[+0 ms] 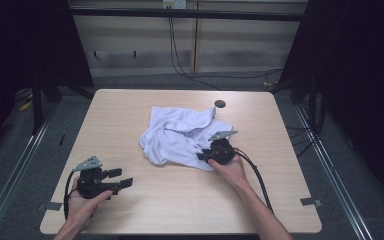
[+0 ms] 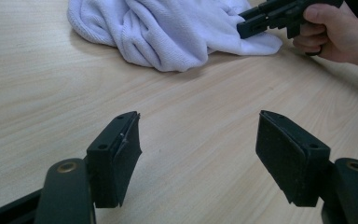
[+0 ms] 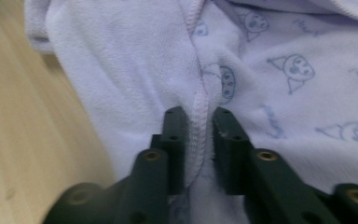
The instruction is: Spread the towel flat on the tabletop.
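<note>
Now the right gripper (image 1: 206,153) has its jaws pinched on a stitched hem of the white towel (image 1: 180,135), the fold caught between the pads. The crumpled heap spreads ahead of that gripper, mid-table, soft terry with faint printed faces. The left gripper (image 1: 117,179) hangs wide open and empty over bare table (image 1: 130,105); the towel lies ahead of it and to its right, well apart. The right hand (image 1: 230,170) is clearly the nearer.

A white towel (image 1: 180,135) lies crumpled in a loose heap near the middle of the table (image 1: 130,105), faint cartoon faces printed on it, its stitched hem bunched upward.
</note>
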Tool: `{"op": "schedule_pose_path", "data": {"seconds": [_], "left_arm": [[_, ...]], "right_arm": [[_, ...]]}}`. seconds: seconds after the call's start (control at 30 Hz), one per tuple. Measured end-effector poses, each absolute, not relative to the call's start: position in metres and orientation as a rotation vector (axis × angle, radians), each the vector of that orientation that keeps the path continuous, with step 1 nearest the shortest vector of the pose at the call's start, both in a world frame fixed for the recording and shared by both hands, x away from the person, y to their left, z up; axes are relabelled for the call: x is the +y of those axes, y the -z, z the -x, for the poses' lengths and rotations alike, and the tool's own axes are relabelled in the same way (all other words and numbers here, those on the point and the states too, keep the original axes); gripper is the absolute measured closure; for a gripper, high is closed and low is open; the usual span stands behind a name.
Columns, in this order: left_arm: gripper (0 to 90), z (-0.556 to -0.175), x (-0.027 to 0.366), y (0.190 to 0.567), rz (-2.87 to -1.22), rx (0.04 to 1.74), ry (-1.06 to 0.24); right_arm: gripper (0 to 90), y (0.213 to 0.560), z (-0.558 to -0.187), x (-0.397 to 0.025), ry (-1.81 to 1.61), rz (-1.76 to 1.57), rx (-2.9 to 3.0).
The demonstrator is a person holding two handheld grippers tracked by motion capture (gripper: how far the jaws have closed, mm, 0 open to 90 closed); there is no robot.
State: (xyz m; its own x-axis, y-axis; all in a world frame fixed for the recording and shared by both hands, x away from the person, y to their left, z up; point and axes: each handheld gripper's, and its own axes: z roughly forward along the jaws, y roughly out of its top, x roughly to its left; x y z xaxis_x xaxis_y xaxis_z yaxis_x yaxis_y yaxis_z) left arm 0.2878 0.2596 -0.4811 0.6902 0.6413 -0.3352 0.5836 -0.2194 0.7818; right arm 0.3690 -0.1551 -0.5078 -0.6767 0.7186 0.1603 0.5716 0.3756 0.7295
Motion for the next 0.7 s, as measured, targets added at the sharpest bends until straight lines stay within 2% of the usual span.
{"op": "schedule_pose_path", "data": {"seconds": [0.1, 0.23, 0.37, 0.7], "left_arm": [[32.0, -0.290, 0.257, 0.481, -1.897, 0.956, -0.075], [35.7, -0.311, 0.240, 0.474, -1.924, 0.925, -0.110], [39.4, -0.334, 0.219, 0.469, -1.926, 0.895, -0.091], [37.2, -0.379, 0.163, 0.476, -1.998, 0.901, -0.116]], "right_arm": [[82.5, 0.509, -0.363, -0.160, -1.217, -1.162, 2.467], [83.4, 0.508, -0.356, -0.161, -1.230, -1.142, 2.510], [83.5, 0.506, -0.345, -0.161, -1.211, -1.111, 2.551], [83.4, 0.504, -0.334, -0.167, -1.196, -1.099, 2.582]]}}
